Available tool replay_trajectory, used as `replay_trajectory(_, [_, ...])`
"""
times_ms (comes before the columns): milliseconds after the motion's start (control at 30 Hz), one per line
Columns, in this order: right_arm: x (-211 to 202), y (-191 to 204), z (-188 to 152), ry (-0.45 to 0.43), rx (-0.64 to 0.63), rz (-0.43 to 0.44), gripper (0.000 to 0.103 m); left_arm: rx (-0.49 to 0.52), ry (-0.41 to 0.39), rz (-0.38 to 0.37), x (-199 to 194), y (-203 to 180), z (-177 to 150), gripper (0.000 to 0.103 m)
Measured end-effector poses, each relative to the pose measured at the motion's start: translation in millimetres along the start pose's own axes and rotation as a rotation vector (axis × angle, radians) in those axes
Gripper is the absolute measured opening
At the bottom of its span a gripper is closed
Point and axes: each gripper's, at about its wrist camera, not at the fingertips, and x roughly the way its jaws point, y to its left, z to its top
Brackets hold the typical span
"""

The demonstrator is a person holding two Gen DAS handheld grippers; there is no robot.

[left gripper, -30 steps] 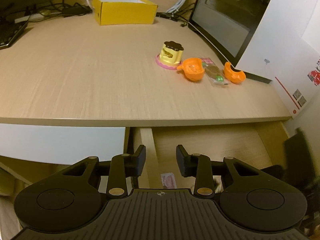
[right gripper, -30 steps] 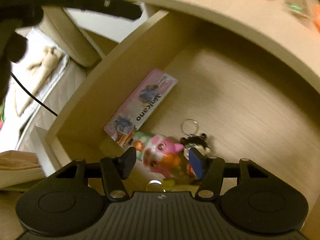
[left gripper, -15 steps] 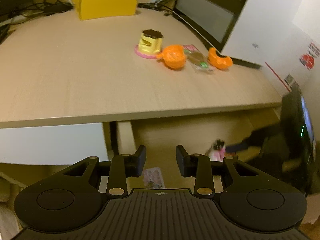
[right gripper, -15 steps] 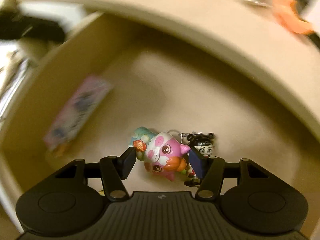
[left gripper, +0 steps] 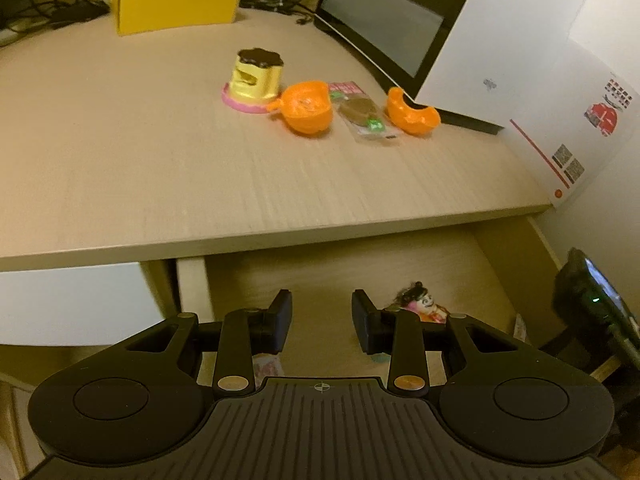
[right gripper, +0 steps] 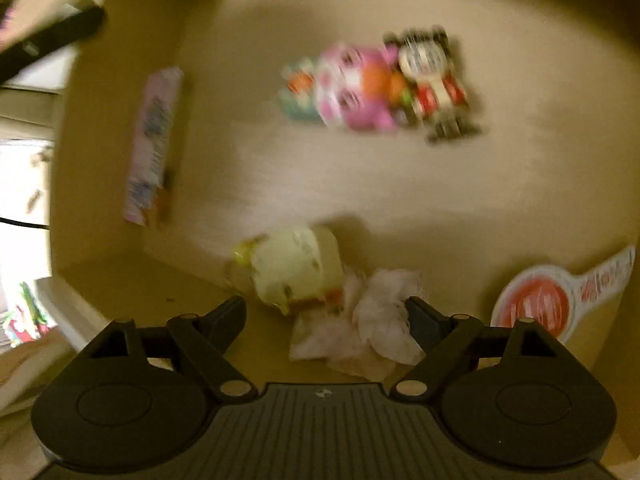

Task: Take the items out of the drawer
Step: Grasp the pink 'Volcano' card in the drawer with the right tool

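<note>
The open drawer (right gripper: 520, 184) holds a blurred pink pig toy (right gripper: 352, 92) joined to a black-haired doll keychain (right gripper: 432, 76), lying well ahead of my right gripper (right gripper: 326, 312). That gripper is open wide, with a pale yellow toy (right gripper: 296, 268) and a crumpled white wrapper (right gripper: 384, 320) just in front of and between its fingers. In the left wrist view the doll (left gripper: 420, 304) shows in the drawer (left gripper: 360, 264) beyond my left gripper (left gripper: 321, 320), which is open and empty above the drawer's front.
A pink packet (right gripper: 154, 144) lies along the drawer's left wall and a red-and-white card (right gripper: 536, 304) at its right. On the desk (left gripper: 120, 140) stand a yellow box (left gripper: 172, 0), a yellow toy (left gripper: 256, 80), two orange cups (left gripper: 308, 108), a monitor (left gripper: 384, 16) and a white carton (left gripper: 520, 60).
The right gripper has drawn back from the pig toy and doll, which now lie farther ahead, and its fingers stand wider apart. The left gripper's view has shifted slightly.
</note>
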Motion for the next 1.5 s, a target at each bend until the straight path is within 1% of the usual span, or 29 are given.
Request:
replay_trajectory(67, [5,1,2,0.010,0.004,-0.021,0.083,0.003,0.010,-0.004,3,-1,-1,0.036])
replay_trajectory(133, [3,4,6,-0.015,-0.004,-0.011,0.073,0.005,0.016,-0.006,5,0,-3,0.036])
replay_trajectory(167, [0,6,9,-0.040,-0.016,0.007,0.055,0.007,0.019,-0.004,5,1,-4,0.036])
replay_trajectory(200, [-3,9,13,-0.064,-0.024,0.006,0.032,0.010,0.024,0.001,5,2,-5,0.036])
replay_trajectory(233, [-6,10,18,-0.087,-0.026,-0.003,0.029,0.014,0.029,0.006,5,2,-5,0.036])
replay_trajectory(333, [-17,7,36,-0.216,-0.025,-0.036,0.029,0.041,0.047,0.019,5,2,-6,0.036])
replay_trajectory(367, [-20,4,41,-0.248,-0.017,-0.042,0.029,0.052,0.056,0.018,5,2,-6,0.036])
replay_trajectory(433, [-27,-2,48,-0.286,0.004,-0.027,0.030,0.089,0.084,0.010,5,0,-6,0.036])
replay_trajectory(467, [-32,-5,49,-0.309,0.008,-0.010,0.033,0.112,0.106,0.004,5,-2,-7,0.036])
replay_trajectory(533, [-43,-8,43,-0.360,0.010,0.011,0.045,0.160,0.151,0.003,6,-7,-9,0.036])
replay_trajectory(567, [-49,-8,38,-0.392,0.003,0.007,0.056,0.174,0.168,0.007,6,-9,-10,0.036])
replay_trajectory(600, [-53,-7,32,-0.418,-0.008,0.000,0.059,0.185,0.181,0.009,6,-11,-10,0.036])
replay_trajectory(633, [-56,-6,27,-0.437,-0.022,-0.004,0.059,0.189,0.185,0.010,5,-13,-10,0.036])
replay_trajectory(700, [-60,-2,14,-0.456,-0.057,-0.010,0.059,0.171,0.161,0.012,1,-12,-6,0.036])
replay_trajectory(767, [-58,15,4,-0.451,-0.145,-0.002,0.059,0.138,0.127,0.017,-4,-9,1,0.036])
replay_trajectory(833, [-49,41,0,-0.420,-0.240,0.029,0.059,0.117,0.089,0.031,-12,-4,8,0.036])
replay_trajectory(867, [-45,55,9,-0.393,-0.276,0.068,0.059,0.112,0.069,0.038,-17,-2,12,0.036])
replay_trajectory(900, [-39,68,3,-0.370,-0.296,0.106,0.059,0.111,0.056,0.043,-21,0,15,0.036])
replay_trajectory(967, [-26,95,9,-0.328,-0.350,0.165,0.059,0.104,0.030,0.059,-30,4,21,0.036])
replay_trajectory(1067, [-6,133,21,-0.273,-0.443,0.185,0.054,0.066,0.009,0.075,-38,11,26,0.036])
replay_trajectory(1133, [6,140,32,-0.225,-0.457,0.186,0.050,0.021,0.000,0.081,-39,17,28,0.036])
replay_trajectory(1167, [15,141,33,-0.204,-0.460,0.179,0.048,0.002,-0.004,0.082,-42,20,26,0.036])
replay_trajectory(1200, [24,146,40,-0.193,-0.459,0.167,0.043,-0.015,-0.006,0.085,-43,23,26,0.036])
replay_trajectory(1233, [32,150,49,-0.186,-0.455,0.146,0.040,-0.023,-0.008,0.087,-44,25,25,0.036])
replay_trajectory(1267, [33,148,46,-0.188,-0.455,0.117,0.038,-0.029,-0.010,0.089,-45,27,24,0.036])
replay_trajectory(1300, [35,147,49,-0.198,-0.457,0.110,0.038,-0.034,-0.011,0.090,-46,29,22,0.036])
replay_trajectory(1367, [29,142,54,-0.237,-0.448,0.069,0.038,-0.044,-0.009,0.095,-48,32,18,0.036])
replay_trajectory(1433, [20,133,52,-0.282,-0.432,0.006,0.036,-0.052,-0.006,0.098,-47,34,15,0.036])
replay_trajectory(1500, [3,125,50,-0.325,-0.429,-0.060,0.035,-0.058,-0.003,0.094,-44,35,13,0.036])
